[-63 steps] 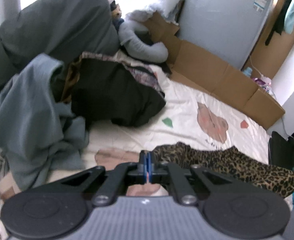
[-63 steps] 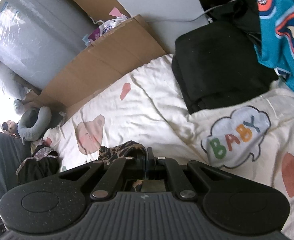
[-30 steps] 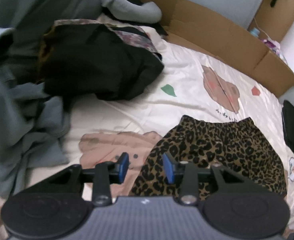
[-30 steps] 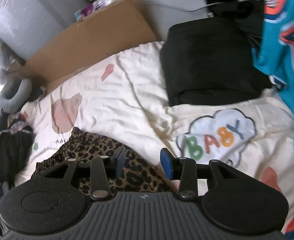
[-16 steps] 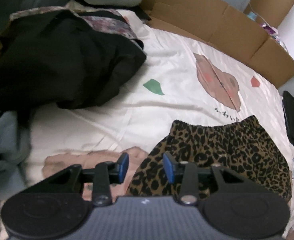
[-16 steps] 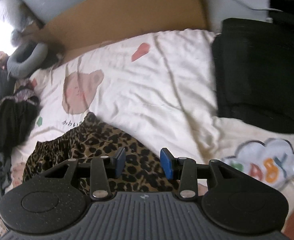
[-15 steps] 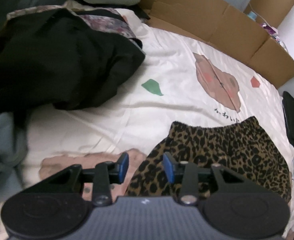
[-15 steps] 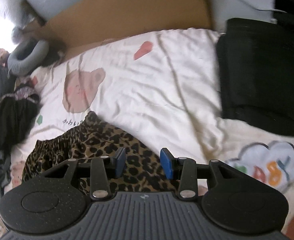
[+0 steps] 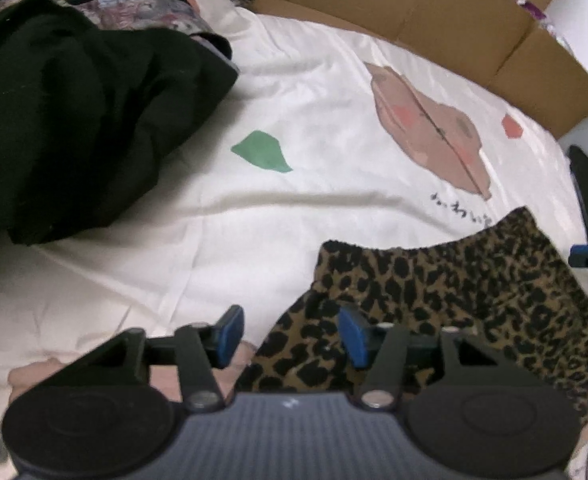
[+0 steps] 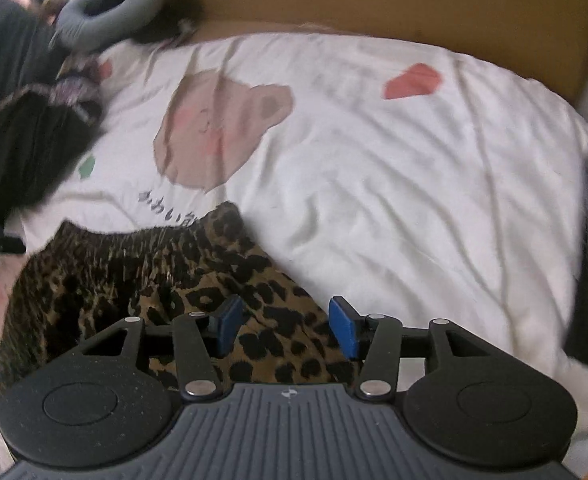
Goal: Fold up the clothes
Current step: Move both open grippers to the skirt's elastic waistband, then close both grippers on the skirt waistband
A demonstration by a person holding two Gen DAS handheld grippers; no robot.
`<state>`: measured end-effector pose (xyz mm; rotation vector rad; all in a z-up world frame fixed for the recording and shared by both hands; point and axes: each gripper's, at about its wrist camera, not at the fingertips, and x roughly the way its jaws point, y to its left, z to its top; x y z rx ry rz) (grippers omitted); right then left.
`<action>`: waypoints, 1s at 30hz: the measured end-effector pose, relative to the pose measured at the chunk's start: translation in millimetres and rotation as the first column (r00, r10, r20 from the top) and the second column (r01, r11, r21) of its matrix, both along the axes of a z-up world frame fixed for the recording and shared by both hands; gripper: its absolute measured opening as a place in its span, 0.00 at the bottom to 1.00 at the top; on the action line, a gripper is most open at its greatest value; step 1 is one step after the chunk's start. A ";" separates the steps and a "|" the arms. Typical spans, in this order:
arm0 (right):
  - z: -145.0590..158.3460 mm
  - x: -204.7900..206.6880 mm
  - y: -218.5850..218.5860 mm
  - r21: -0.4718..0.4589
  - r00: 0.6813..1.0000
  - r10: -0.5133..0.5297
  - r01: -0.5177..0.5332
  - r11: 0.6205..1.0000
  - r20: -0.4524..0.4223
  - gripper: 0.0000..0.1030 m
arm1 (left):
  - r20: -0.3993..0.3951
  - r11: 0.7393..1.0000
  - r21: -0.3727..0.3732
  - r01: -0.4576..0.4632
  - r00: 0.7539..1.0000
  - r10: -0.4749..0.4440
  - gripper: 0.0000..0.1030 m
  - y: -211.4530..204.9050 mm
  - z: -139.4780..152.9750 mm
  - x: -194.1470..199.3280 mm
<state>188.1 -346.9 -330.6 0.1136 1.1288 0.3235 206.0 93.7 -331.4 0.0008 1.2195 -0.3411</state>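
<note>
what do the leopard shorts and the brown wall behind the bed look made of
Leopard shorts: soft woven or knit fabric, matte; it drapes and gathers at an elastic-looking waistband.
Brown wall: plain corrugated cardboard, likely; dull tan panels with straight fold creases.

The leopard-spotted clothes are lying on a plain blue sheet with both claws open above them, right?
Not quite. The sheet is not plain blue: it is white, printed with a pink bear and coloured shapes, as the right wrist view shows. The rest holds: the leopard-print garment lies on it, and the left claw and the right claw are both open above it, their jaws having just been opening with nothing gripped.
</note>
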 end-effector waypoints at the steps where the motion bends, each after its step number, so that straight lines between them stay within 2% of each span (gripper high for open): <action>1: -4.8 2.9 4.3 -0.005 1.000 0.008 -0.008 1.000 -0.002 0.55 | 0.000 1.000 -0.002 0.014 1.000 -0.014 0.64 -2.3 -4.4 0.3; 4: -18.1 12.7 8.9 0.027 0.999 -0.048 0.048 0.998 -0.018 0.55 | -0.001 0.998 0.007 0.070 0.998 -0.070 0.65 -10.3 -16.6 1.4; 6: -21.0 15.6 9.0 0.038 0.991 -0.131 0.131 0.991 -0.004 0.55 | 0.005 0.997 0.021 0.079 0.997 -0.079 0.67 -13.5 -20.3 1.8; 9: -24.6 12.3 12.4 0.073 0.992 -0.126 0.126 0.989 -0.002 0.57 | -0.014 0.995 0.035 0.090 0.996 -0.090 0.67 -16.8 -27.9 0.7; 13: -37.3 7.9 19.8 -0.019 0.997 -0.078 0.078 0.997 -0.008 0.59 | -0.037 0.996 0.044 0.080 0.996 -0.079 0.67 -13.5 -36.0 -2.2; 15: -40.9 4.2 20.3 -0.020 0.997 -0.073 0.073 0.997 0.004 0.59 | -0.039 0.998 0.026 0.062 0.997 -0.061 0.64 -10.5 -36.9 -5.2; 16: -42.1 2.2 20.9 -0.021 0.997 -0.070 0.070 0.997 0.012 0.59 | -0.033 0.998 0.024 0.061 0.998 -0.060 0.60 -10.0 -37.4 -7.1; 17: -42.6 1.0 23.1 -0.031 0.998 -0.052 0.053 0.998 0.023 0.59 | -0.018 0.997 0.035 0.066 0.998 -0.065 0.49 -10.5 -37.4 -9.2; 18: -43.1 -0.2 25.3 -0.042 0.999 -0.034 0.035 0.999 0.034 0.57 | -0.005 0.996 0.052 0.069 0.998 -0.068 0.42 -10.6 -37.0 -10.2; 20: -43.2 -1.4 27.8 -0.051 0.999 -0.008 0.010 0.999 0.050 0.46 | 0.011 0.995 0.068 0.070 0.997 -0.071 0.09 -9.3 -35.5 -10.9; 21: -42.4 -0.8 27.7 -0.045 0.999 -0.004 0.006 0.999 0.052 0.34 | 0.013 0.996 0.063 0.070 0.997 -0.071 0.07 -8.1 -34.2 -10.5; 24: -39.2 0.3 25.9 -0.021 0.998 0.001 0.000 1.000 0.059 0.11 | 0.023 0.996 0.052 0.073 0.997 -0.074 0.04 -4.7 -29.8 -10.2; 27: -33.5 -0.7 21.5 0.006 0.997 0.001 -0.002 1.000 0.080 0.02 | 0.047 0.997 0.045 0.062 0.997 -0.064 0.02 -2.9 -25.7 -9.0; 30: -26.8 -2.7 20.5 0.000 0.994 0.006 -0.006 1.000 0.108 0.01 | 0.079 0.999 0.031 0.031 0.996 -0.034 0.01 -1.0 -18.0 -7.2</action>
